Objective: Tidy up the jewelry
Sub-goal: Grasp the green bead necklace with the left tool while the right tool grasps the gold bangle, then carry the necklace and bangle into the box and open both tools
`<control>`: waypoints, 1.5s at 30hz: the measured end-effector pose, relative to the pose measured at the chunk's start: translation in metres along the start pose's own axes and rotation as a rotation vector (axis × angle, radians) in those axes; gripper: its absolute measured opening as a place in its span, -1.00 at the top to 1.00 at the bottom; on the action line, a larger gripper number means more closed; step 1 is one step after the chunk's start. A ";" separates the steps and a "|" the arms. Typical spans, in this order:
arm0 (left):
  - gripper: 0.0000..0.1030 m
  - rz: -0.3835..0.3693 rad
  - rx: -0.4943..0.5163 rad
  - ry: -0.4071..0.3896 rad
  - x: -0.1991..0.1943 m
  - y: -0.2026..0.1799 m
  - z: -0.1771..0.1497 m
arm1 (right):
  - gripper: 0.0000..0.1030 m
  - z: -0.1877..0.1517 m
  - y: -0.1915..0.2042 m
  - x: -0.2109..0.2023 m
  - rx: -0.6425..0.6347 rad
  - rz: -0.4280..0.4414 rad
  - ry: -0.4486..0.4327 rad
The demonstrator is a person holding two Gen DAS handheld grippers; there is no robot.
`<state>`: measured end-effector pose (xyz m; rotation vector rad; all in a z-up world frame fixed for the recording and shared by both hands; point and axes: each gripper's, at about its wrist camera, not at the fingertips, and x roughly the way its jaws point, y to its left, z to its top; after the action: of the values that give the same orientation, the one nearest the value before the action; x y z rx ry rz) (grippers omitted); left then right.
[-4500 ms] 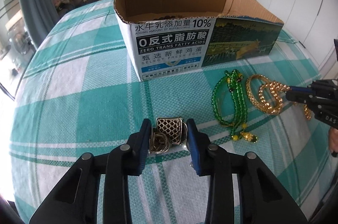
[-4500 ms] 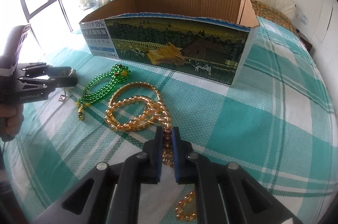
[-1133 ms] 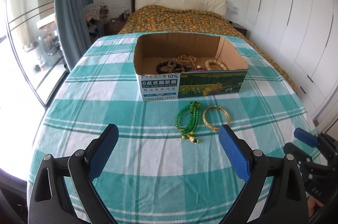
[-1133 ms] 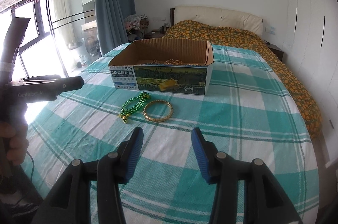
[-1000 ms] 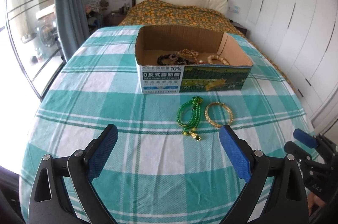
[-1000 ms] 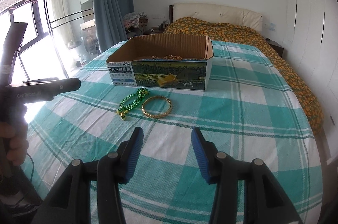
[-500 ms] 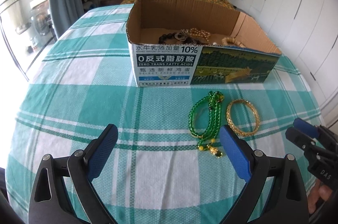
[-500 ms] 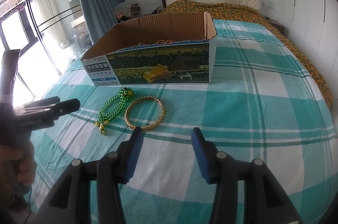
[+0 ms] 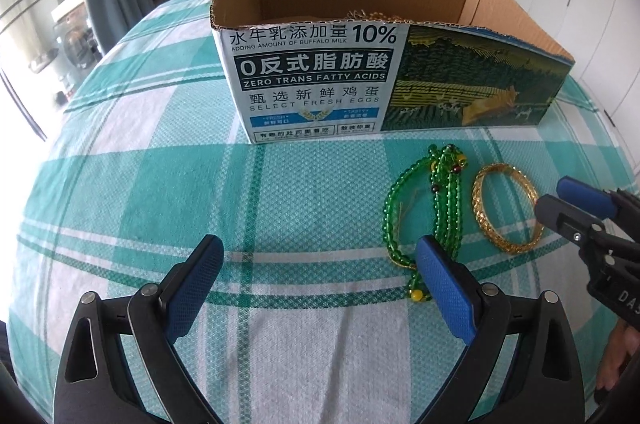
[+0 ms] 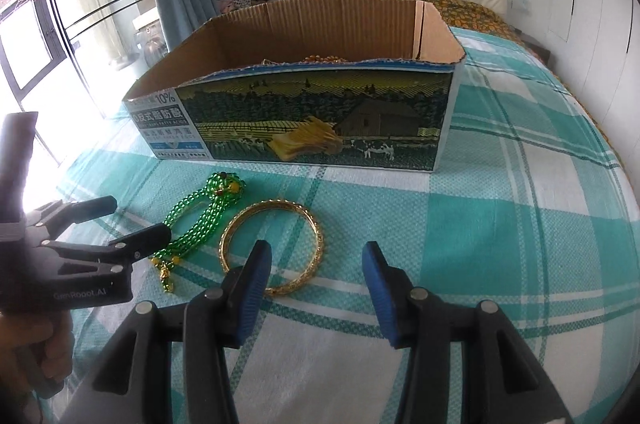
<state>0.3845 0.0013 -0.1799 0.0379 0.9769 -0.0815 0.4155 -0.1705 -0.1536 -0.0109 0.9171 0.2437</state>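
— Two pieces lie on the checked cloth (image 9: 120, 152) before the box (image 9: 320, 80): green beads (image 9: 444, 208) beside a gold bangle (image 10: 272, 248).
— And each hand-held gripper?
— Left hand-held gripper (image 9: 316, 264) and right hand-held gripper (image 10: 317, 266) both released, empty, poised above them.

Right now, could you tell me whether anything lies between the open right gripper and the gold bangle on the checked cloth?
Nothing visible does. The right gripper stands open just short of the gold bangle, with only bare teal checked cloth between. The green bead necklace lies apart, beside the bangle, nearer the left gripper.
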 end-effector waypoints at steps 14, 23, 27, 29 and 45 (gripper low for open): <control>-0.68 -0.039 -0.038 -0.030 -0.017 0.008 0.004 | 0.27 -0.003 0.013 0.008 -0.081 -0.054 0.011; -0.67 -0.163 0.132 0.024 0.013 -0.044 0.024 | 0.90 -0.013 0.010 -0.002 -0.119 -0.107 0.025; -0.63 -0.157 0.168 0.000 0.018 -0.062 0.033 | 0.90 -0.020 -0.005 -0.010 -0.090 -0.136 0.024; -0.31 -0.136 0.184 -0.016 0.021 -0.069 0.036 | 0.90 -0.022 -0.013 -0.012 -0.073 -0.135 0.021; 0.76 -0.337 0.022 -0.178 -0.086 -0.015 0.059 | 0.90 0.016 -0.022 -0.102 -0.043 -0.017 -0.190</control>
<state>0.3842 -0.0137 -0.0756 -0.1129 0.7966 -0.3985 0.3733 -0.2110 -0.0657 -0.0349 0.7223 0.2448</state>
